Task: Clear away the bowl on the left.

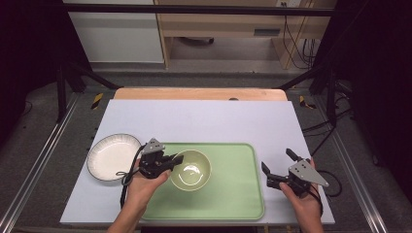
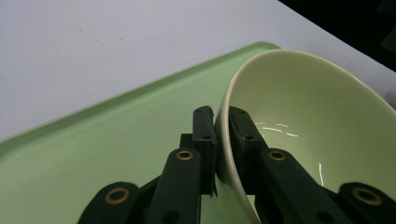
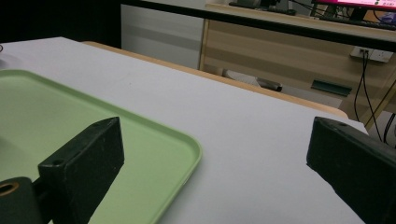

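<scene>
On green tray (image 1: pixel 233 194), glossy pale-green bowl (image 1: pixel 190 170)

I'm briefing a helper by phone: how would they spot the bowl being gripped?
Find the green tray on the white table cover. The pale green bowl sits on its left half, rim pinched by the left gripper. The white plate nearby lies off the tray.

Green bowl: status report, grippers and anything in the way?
Left gripper shut on green bowl rim, bowl on green tray. Right gripper open, off tray's right edge. White plate left of the tray, not in the way.
</scene>
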Demonstrator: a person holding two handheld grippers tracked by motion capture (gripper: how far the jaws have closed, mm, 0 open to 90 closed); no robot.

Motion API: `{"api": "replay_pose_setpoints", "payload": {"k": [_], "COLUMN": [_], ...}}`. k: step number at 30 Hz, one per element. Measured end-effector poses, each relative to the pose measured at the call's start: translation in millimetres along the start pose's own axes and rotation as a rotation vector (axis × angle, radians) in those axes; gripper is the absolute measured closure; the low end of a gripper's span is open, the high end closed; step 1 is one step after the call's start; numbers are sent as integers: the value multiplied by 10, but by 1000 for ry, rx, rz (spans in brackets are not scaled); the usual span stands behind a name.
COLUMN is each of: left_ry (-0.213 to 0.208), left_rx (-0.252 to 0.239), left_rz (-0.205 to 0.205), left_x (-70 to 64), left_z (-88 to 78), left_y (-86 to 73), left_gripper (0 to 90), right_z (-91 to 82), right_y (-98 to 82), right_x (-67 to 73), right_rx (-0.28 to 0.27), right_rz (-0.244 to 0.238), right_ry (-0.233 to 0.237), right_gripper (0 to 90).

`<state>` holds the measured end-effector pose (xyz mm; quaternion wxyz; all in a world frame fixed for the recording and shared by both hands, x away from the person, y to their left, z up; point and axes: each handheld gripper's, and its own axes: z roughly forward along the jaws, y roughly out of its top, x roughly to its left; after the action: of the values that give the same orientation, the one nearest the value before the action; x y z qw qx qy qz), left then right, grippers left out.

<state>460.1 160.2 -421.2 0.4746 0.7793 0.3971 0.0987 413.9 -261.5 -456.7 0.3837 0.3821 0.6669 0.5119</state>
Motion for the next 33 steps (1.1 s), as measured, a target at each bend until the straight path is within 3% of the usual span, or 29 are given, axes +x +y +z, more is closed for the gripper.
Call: {"api": "replay_pose_setpoints", "payload": {"k": [8,15,22,33], "left_ry": [-15,-17,-14,-8], "left_rx": [20,43,55,72], "left_rz": [-18,-8,-8,-26], "left_x": [4,-28,-36,62], "left_z": [125,185,188,141], "left_y": [12,-8,-35,-101], "left_gripper": [823,822,820,820], "right_z": [-4,-4,-6,0], "right_y": [-6,-5,-8,-16], "right_x": [-16,-13,-18,-18], "right_rx": [-1,-1,0,7], "right_rz": [3,4,4,5], "right_ry": [-6,-6,-8,-9], "right_gripper": [43,43,43,43]}}
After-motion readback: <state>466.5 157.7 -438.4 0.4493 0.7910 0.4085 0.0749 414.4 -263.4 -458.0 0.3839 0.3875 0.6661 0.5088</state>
